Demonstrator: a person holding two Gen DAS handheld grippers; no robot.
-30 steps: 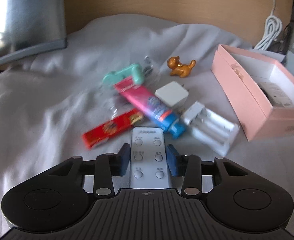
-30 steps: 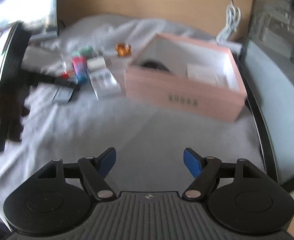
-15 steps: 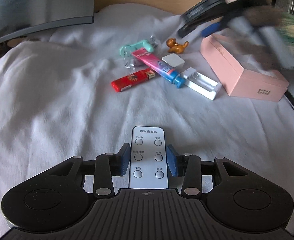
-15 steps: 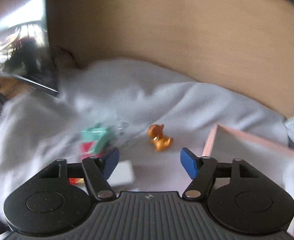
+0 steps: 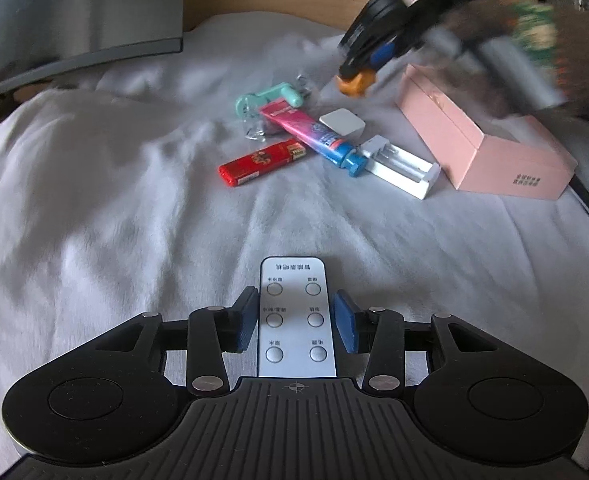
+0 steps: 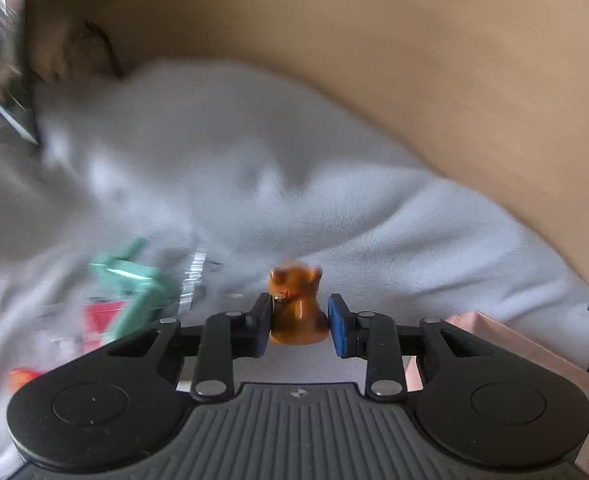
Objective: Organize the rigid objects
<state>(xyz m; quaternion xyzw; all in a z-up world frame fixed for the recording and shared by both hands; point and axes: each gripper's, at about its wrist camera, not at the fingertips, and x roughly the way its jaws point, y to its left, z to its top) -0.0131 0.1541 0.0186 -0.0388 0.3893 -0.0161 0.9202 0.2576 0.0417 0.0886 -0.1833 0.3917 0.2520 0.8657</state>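
The right tool (image 6: 298, 322) is closing its jaws on a small glossy orange animal figurine (image 6: 296, 306), both pads against its sides, near the bed's far edge beside the pink box (image 5: 490, 148). The left tool (image 5: 296, 326), angled downward, has its jaws opening around a flat grey remote (image 5: 294, 316) over the white bedsheet (image 5: 114, 220).

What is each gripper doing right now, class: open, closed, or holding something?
Left gripper: opening slightly, with the remote between its jaws.
Right gripper: closing on the orange figurine.
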